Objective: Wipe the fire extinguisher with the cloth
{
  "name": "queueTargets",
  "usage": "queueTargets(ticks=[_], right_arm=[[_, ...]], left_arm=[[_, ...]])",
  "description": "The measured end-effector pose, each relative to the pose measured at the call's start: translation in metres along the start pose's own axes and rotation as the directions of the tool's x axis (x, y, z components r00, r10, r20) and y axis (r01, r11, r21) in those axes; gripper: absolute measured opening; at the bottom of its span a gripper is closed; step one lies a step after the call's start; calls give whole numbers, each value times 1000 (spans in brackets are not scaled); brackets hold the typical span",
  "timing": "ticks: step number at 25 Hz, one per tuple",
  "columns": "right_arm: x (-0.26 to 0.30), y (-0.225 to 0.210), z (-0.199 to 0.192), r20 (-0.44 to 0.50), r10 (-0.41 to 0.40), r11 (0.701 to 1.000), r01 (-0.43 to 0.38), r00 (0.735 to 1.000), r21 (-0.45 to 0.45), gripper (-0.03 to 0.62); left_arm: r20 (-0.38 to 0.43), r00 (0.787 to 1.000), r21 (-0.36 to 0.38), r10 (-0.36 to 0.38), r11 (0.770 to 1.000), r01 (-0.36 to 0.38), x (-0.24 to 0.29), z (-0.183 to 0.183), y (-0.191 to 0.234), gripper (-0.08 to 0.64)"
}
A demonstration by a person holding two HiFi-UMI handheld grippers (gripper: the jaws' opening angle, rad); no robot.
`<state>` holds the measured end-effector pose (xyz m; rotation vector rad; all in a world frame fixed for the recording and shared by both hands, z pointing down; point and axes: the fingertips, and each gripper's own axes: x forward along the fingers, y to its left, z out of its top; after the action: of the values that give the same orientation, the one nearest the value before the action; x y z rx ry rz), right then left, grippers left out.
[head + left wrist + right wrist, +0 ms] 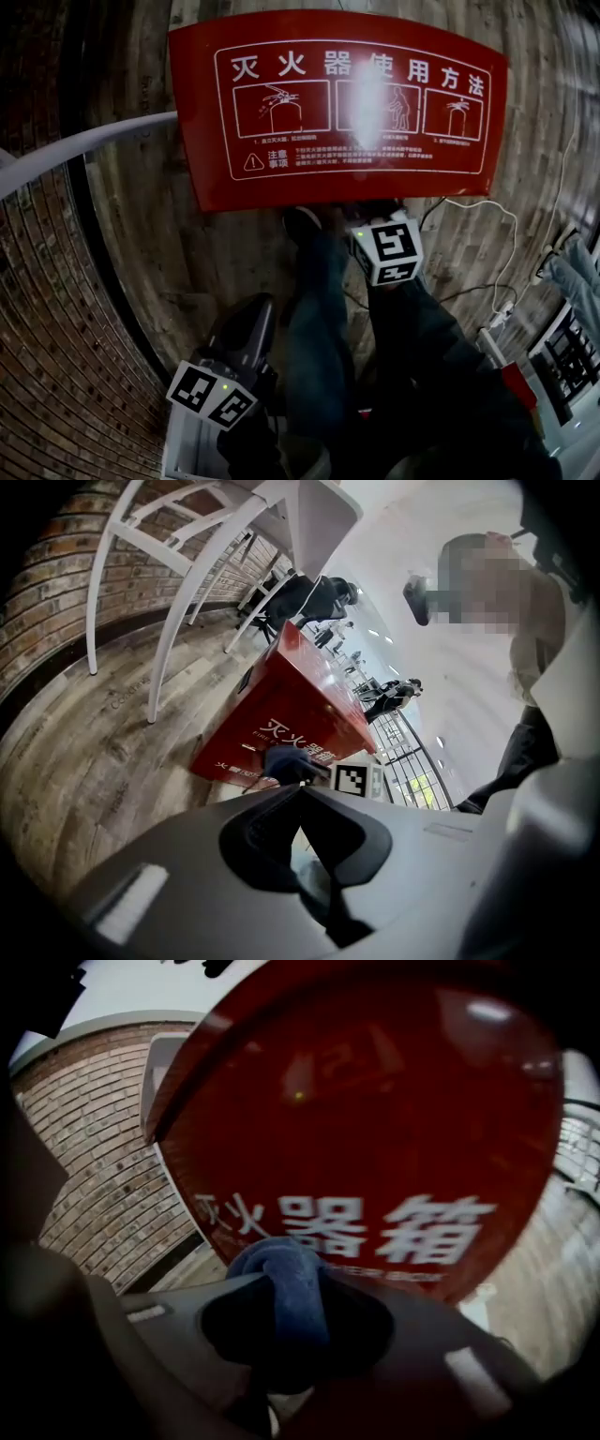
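Right gripper: clamped on cloth, blue wad bulging out past the tips, close up to the front of the red box, just under its white lettering; contact with the panel not clear. Left gripper: jaws together, nothing between them, low and back from the box, well apart from cloth.

Extinguisher: not in view anywhere; presumably inside the box, so probably out of reach for now. Box standing on wooden floor, near brick wall. Lid with printed instruction panels seemingly down, no gap visible, contents hidden. No other container in view.

Step in hand, at a guess: bringing the cloth onto the box face for a wipe. Keep the pinch firm against slipping. Press with cloth only, never with bare jaw tips, to spare the paint. Tilt to lay the bulge flat on the panel. Stroke in long overlapping passes, one direction, across the lettering and down to the bottom edge. Use the free left gripper to steady the box against sliding, or to lift the lid and bring out the extinguisher for its own wipe.
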<state>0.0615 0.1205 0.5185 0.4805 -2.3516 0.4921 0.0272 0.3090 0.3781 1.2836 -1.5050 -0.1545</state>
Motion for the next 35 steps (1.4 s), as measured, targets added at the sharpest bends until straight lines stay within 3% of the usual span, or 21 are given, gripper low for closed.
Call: queueTargets(ticks=[2,4,7,10,12,15,18,21,26,29,32,35], right_arm=[[-38,-48,5,32,-133,990,132,991,45,87],[-74,-88,12,56,-259,962,252,964,107,87],[-93,-101,23,60,-323,930,305,945,205,87],[-79,-56,37,77,-220,935,188,972,302,87],[-67,-6,56,117,-95,955,57,989,292,87],[-52,63,87,191,83,950,-135,978,281,87],[-48,83,92,212,154,929,-215,965,302,87],[-61,56,87,217,116,936,-180,969,302,87],[-105,-30,74,163,-93,948,38,982,316,87],[-116,-53,71,139,-165,942,114,976,314,87],[-107,-39,73,133,-166,942,117,977,316,87],[-85,9,84,144,-59,961,18,988,275,87]], left_arm=[[-6,1000,16,-12,1000,12,15,2,3,-2],[-10,1000,20,-28,999,28,32,4,4,-2],[1,999,12,-51,999,51,52,8,1,-2],[-8,999,-4,-50,999,50,63,-1,0,-2],[-36,998,1,-45,999,45,69,-13,3,-2],[-61,998,18,-31,999,32,69,-25,8,-2],[-82,997,19,-7,1000,8,68,-26,9,-2],[-76,997,21,-3,1000,5,65,-20,6,-2],[-42,999,22,-18,1000,19,62,-8,6,-2],[-29,999,1,-23,1000,23,64,-9,6,-2],[-33,999,-20,-25,1000,24,65,-16,5,-2],[-47,999,-28,-25,999,23,65,-24,7,-2]])
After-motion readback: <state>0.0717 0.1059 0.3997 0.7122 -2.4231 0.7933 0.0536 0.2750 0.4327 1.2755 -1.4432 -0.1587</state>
